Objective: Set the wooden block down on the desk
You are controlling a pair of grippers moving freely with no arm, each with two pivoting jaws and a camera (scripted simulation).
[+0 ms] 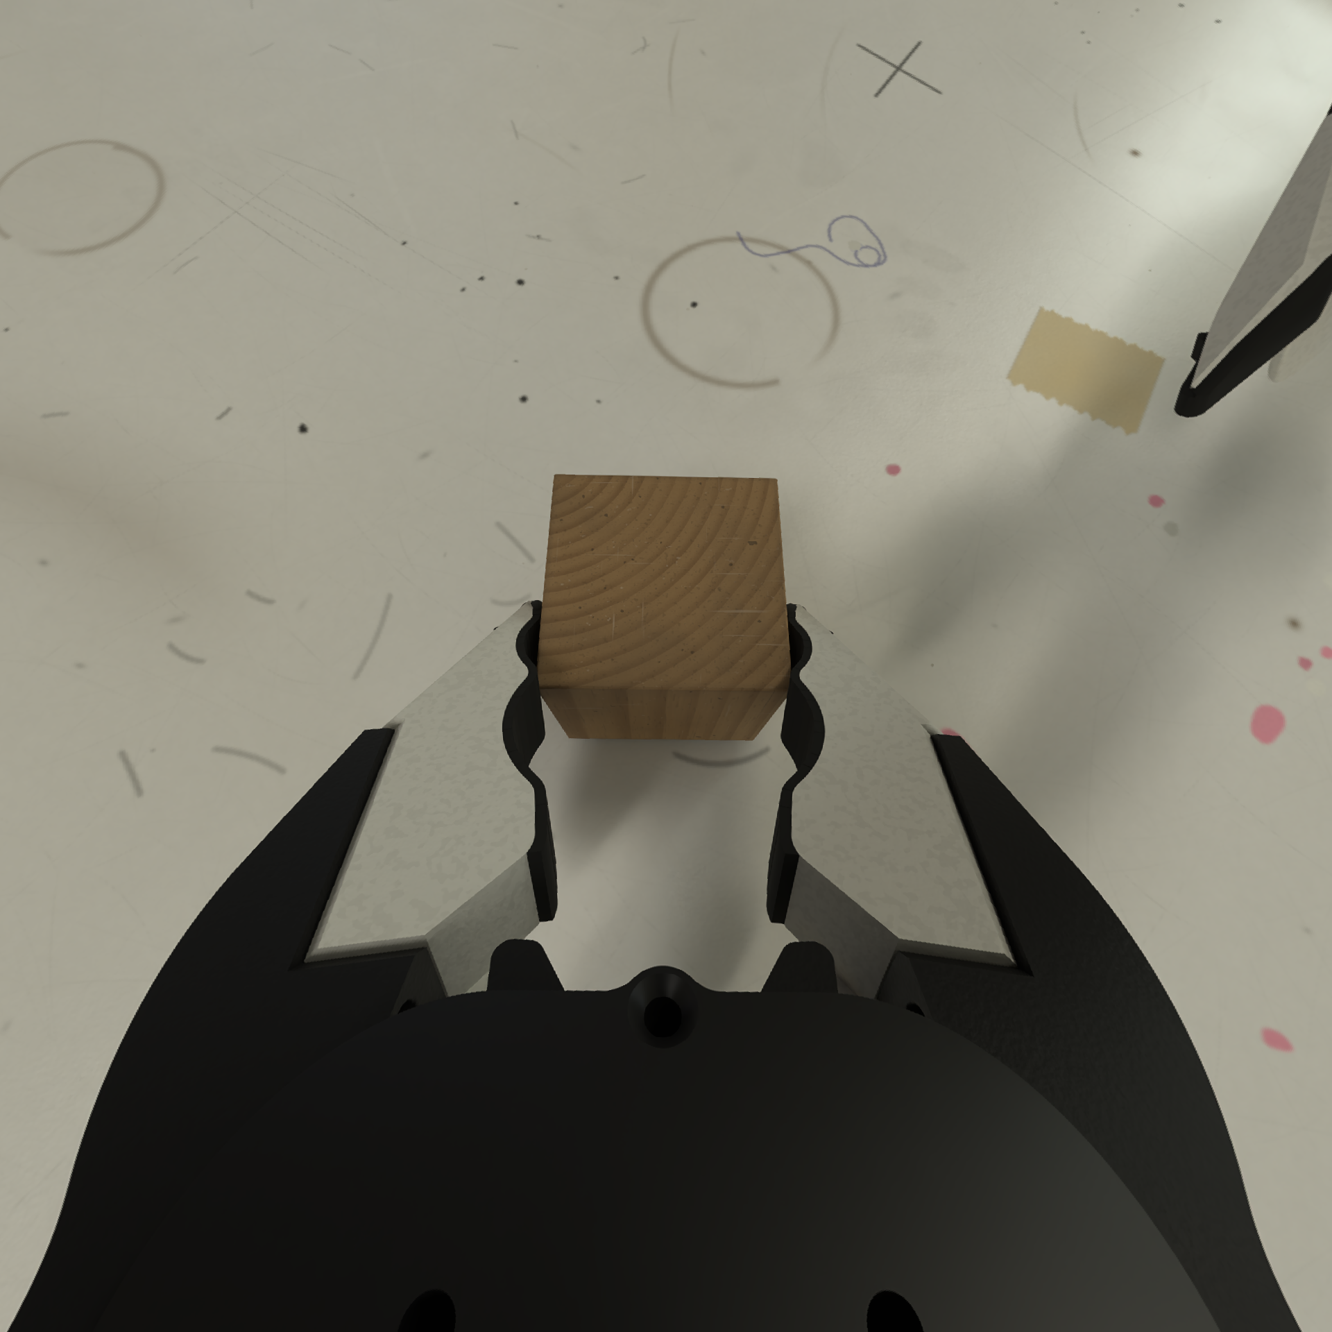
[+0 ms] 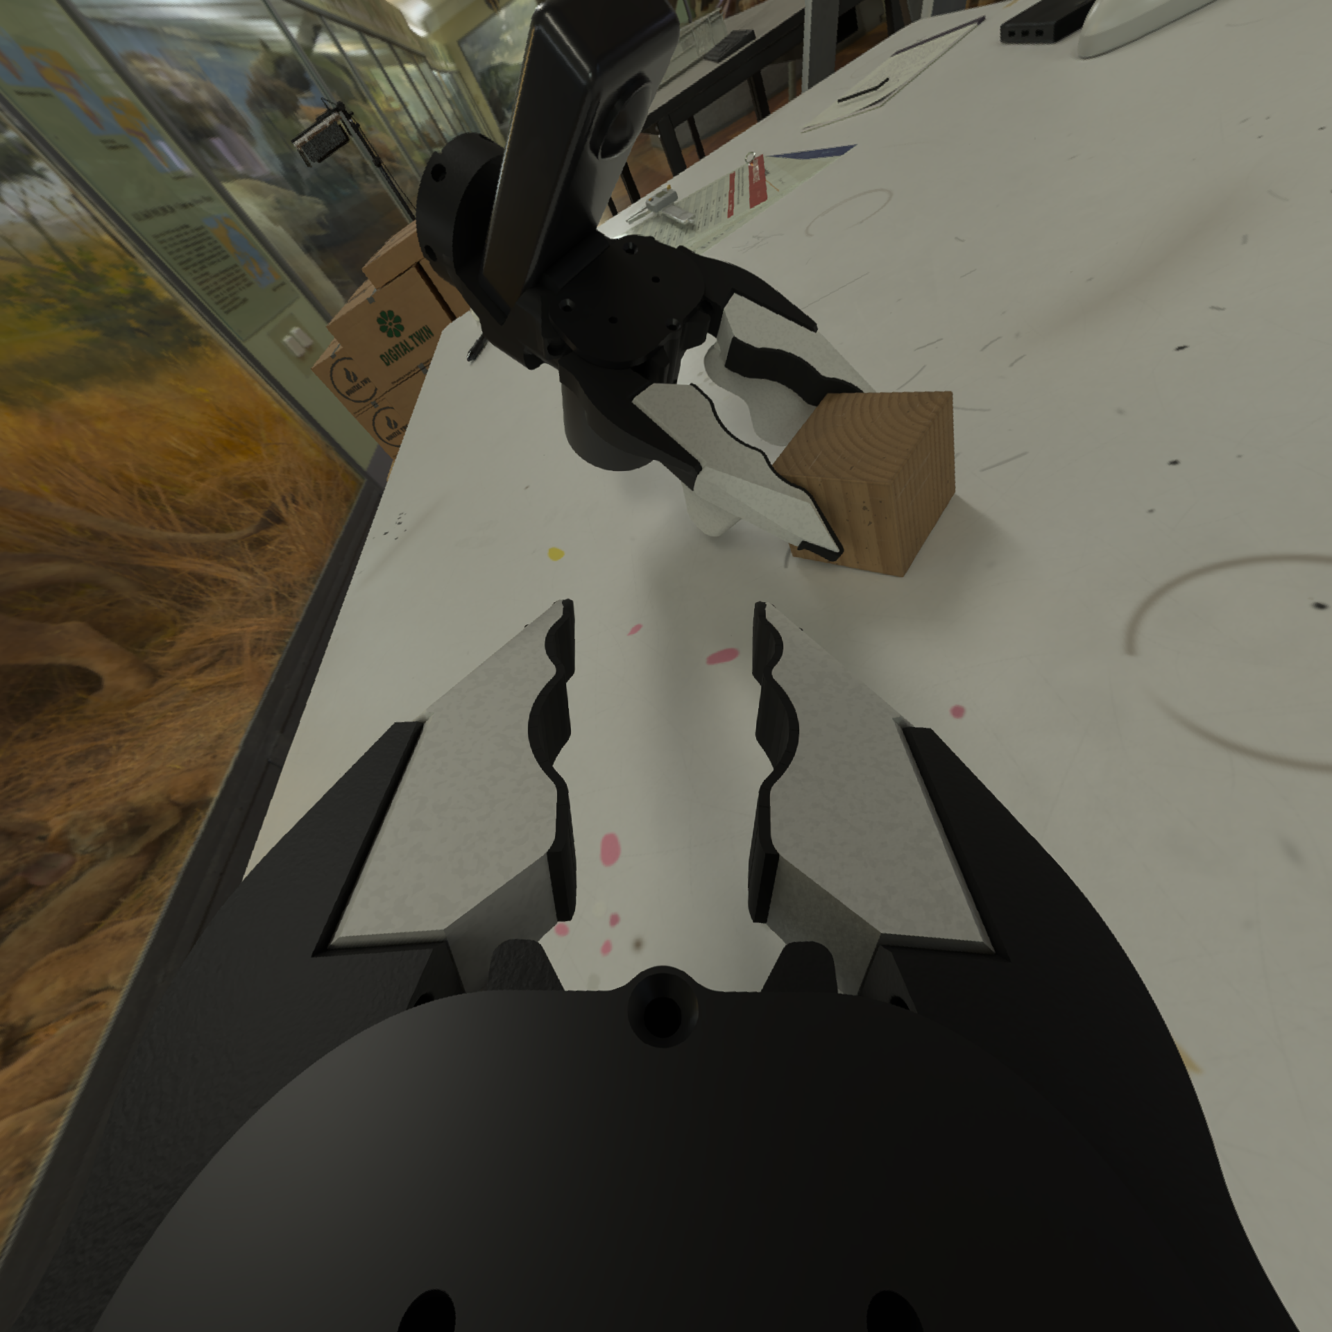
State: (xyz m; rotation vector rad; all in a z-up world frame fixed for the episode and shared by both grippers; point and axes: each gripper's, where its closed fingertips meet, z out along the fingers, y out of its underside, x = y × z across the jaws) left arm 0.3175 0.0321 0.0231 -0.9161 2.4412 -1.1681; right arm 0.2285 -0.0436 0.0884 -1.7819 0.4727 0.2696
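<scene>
L gripper (image 1: 663,634) grips wooden block (image 1: 663,598), on desk (image 1: 360,360)

A: Where does the left wrist view look from?
B: Steeply down, close over the desk (image 1: 288,346).
A: The right?
B: Low, slanting across the desk (image 2: 1081,649) toward windows. Both share the wooden block (image 1: 663,598) (image 2: 883,476).

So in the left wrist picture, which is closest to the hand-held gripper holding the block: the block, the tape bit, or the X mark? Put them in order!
From the left hand-held gripper:
1. Wooden block, right between its fingertips.
2. Piece of tan tape, farther out on the desk, to the right.
3. Drawn X mark, farthest, near the top, slightly right.
</scene>
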